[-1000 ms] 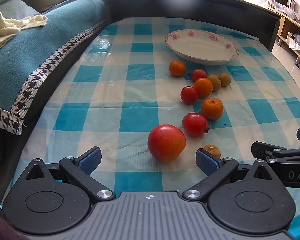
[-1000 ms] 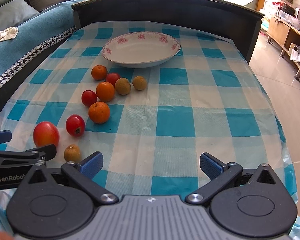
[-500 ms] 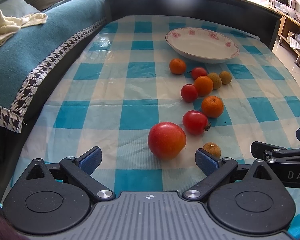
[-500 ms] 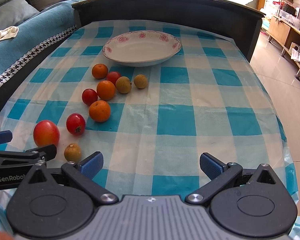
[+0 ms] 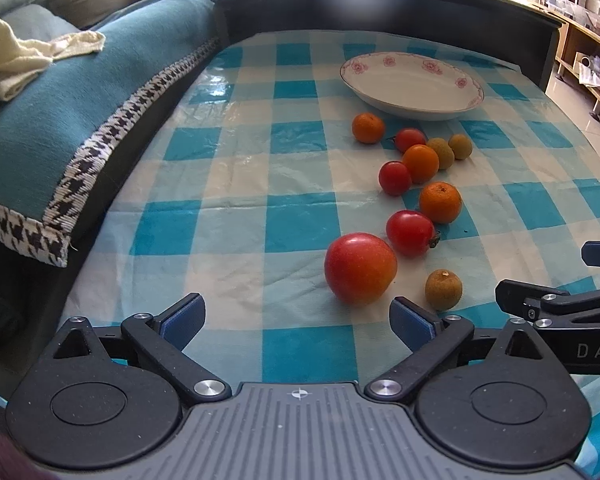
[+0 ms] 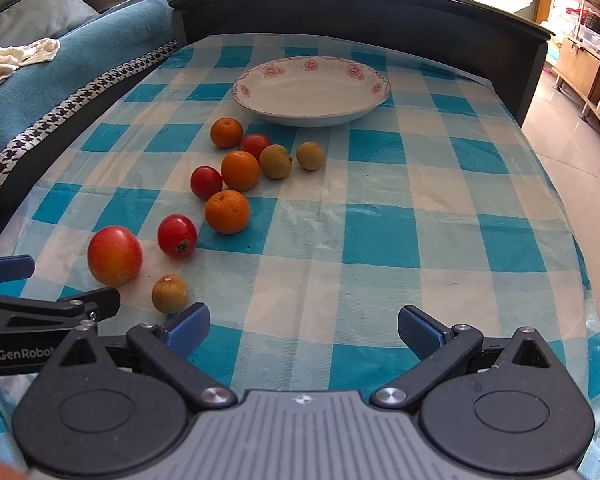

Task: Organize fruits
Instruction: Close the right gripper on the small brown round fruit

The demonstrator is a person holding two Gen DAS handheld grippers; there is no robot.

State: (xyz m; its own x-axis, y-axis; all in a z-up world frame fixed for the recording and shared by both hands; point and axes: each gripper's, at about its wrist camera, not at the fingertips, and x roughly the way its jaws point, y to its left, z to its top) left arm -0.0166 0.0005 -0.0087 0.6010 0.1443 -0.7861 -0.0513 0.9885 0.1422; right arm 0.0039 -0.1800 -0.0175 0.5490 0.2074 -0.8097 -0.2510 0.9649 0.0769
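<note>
While the left wrist view takes in the teal sofa throw [image 5: 60, 120] with its houndstooth edge and a cream cloth [image 5: 16, 60] lying on it, the right wrist view shows more of the bare right half of the table [image 6: 440, 240] and the tiled floor [image 6: 572, 136] beyond its edge. Both views show the white flowered plate [image 6: 312, 114] at the far end of the checked tablecloth, with nothing in it, and the fruit strung in a loose line from just before the plate toward the grippers. The left gripper [image 5: 296, 320] is spread wide and holds nothing; the large red tomato [image 5: 360, 268] sits just ahead of its fingers, nearer the right-hand one, and a small brown longan [image 5: 444, 290] lies just beyond that fingertip. The right gripper [image 6: 304, 330] is likewise wide and empty, with only cloth between its fingers; the same longan lies just beyond its left fingertip. Farther on lie a cherry tomato [image 5: 410, 232], an orange [image 5: 440, 202], a second cherry tomato [image 5: 395, 178], another orange [image 5: 420, 163], two more longans [image 5: 450, 150], a third red tomato [image 5: 410, 139] and a third orange [image 5: 368, 128] nearest the plate. Each gripper's side shows at the edge of the other's view, close alongside. A dark raised board [image 6: 380, 12] bounds the far end of the table.
</note>
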